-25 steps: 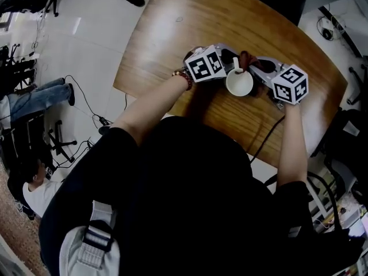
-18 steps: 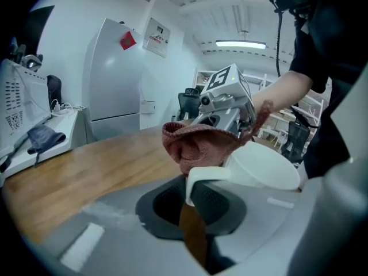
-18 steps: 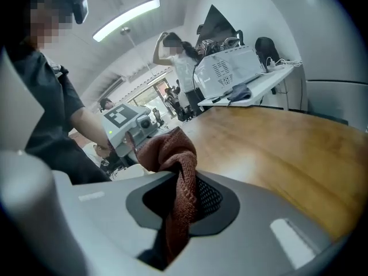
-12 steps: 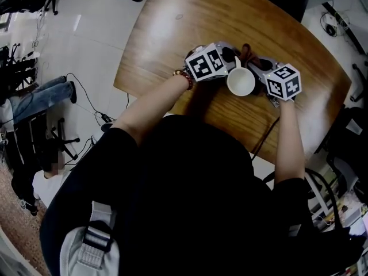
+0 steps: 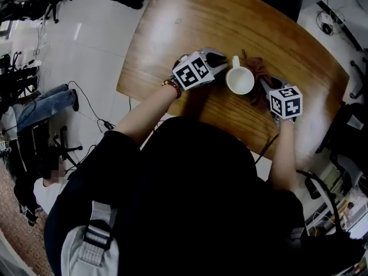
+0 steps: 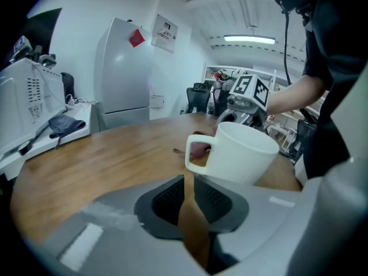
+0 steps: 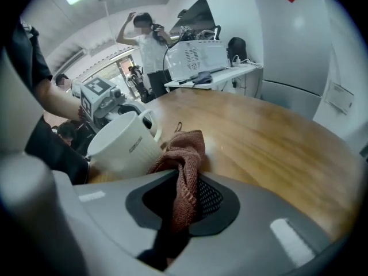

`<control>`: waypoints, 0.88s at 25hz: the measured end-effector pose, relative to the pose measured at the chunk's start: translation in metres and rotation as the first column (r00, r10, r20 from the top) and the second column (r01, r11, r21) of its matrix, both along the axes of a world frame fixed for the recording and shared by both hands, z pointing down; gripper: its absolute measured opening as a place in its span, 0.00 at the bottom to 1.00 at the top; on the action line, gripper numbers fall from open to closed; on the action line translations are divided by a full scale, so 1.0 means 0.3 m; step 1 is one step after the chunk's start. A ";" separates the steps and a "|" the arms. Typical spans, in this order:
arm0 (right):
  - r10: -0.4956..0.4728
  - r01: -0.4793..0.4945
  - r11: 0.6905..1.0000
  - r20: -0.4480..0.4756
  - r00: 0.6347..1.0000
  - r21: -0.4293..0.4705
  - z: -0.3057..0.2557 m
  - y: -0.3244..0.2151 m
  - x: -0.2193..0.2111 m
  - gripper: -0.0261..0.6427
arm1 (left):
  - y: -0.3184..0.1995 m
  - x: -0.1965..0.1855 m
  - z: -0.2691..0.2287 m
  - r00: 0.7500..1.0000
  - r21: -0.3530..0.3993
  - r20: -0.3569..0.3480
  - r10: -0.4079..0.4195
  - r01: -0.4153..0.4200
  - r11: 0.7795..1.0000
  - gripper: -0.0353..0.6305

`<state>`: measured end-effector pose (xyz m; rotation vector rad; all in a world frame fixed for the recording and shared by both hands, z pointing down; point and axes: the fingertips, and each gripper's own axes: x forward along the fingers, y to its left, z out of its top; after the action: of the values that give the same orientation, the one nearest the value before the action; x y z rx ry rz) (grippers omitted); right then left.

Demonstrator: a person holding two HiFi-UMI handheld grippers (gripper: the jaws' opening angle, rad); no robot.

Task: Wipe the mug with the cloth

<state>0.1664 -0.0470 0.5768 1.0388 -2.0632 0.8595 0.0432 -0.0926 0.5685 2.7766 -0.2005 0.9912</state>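
Reddish-brown terry cloth (image 7: 185, 154) is pinched between the pressed-together jaws of the right claw (image 7: 187, 195). One fold hangs down through the jaws and the rest is bunched above their tips. In the head view the cloth (image 5: 260, 68) is seen just beside the far right side of the mug (image 5: 240, 81), over the wooden table (image 5: 190, 22), with the right claw (image 5: 264, 85) reaching in from the right. Whether the cloth touches the mug's wall cannot be told.

The white mug (image 7: 122, 145) is stood upright on the table, mouth up, between the two claws. Its handle (image 5: 236, 61) is turned away from the person. The left claw (image 5: 221, 61) is held just to the left of it. In the left gripper view the jaws of the left claw (image 6: 188, 184) are seen narrowly parted, with only the wood of the table (image 6: 103, 160) showing through the slit, and nothing is gripped. The mug (image 6: 241, 154) is seen just beyond the jaw tips, its handle nearest to them but not between them. A scrap of the cloth (image 6: 199, 149) is glimpsed through the handle's loop.

A white refrigerator (image 6: 123, 73) is seen beyond the table in the left gripper view. A standing person (image 7: 150, 45) and a white machine (image 7: 198, 53) are seen beyond it in the right gripper view.
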 end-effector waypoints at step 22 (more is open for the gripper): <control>0.308 -0.272 0.906 -0.062 0.949 0.325 -0.170 0.282 0.120 0.44 | 0.129 -0.174 -0.385 0.920 0.035 -0.289 -0.266 0.288 0.957 0.12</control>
<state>0.2024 0.0376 0.5258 1.5634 -2.0192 0.6044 -0.0089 -0.0538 0.4530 2.8101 -0.5821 0.5233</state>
